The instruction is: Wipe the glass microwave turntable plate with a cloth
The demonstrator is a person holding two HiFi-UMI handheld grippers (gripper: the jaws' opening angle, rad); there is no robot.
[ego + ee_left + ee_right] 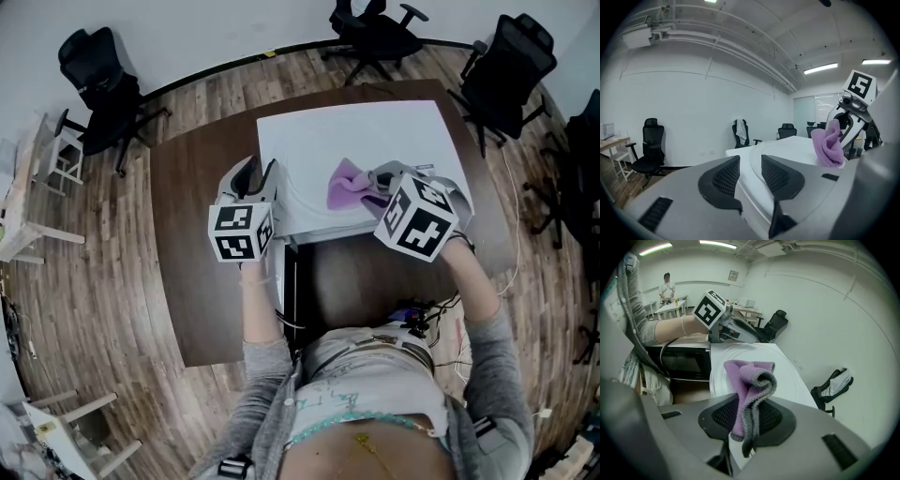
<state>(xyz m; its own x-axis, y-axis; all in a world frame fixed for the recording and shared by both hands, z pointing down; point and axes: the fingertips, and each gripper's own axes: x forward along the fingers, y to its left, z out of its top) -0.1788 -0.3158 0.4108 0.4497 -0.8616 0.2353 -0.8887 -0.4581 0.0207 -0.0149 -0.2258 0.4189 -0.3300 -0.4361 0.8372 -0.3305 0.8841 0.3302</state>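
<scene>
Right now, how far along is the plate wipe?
Done: purple cloth with grey edging is gripped in the right tongs. In hand: cloth sits over the clear round glass plate; left tongs, open, sit at its rim. Left: the wiping itself; how much is already wiped doesn't show.

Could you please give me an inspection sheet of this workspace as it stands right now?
Surface: dark brown table with a white surface on top.
Job's things: glass plate lies flat on the white surface; purple cloth hangs over it.
Clutter: nothing seen.
Grippers: left gripper jaws apart at the plate's rim, no grip evident; right gripper shut on the cloth.
Cables: wires at the person's waist; white cable on the floor.
Surroundings: black office chairs, wood floor, a person at a far desk.
</scene>
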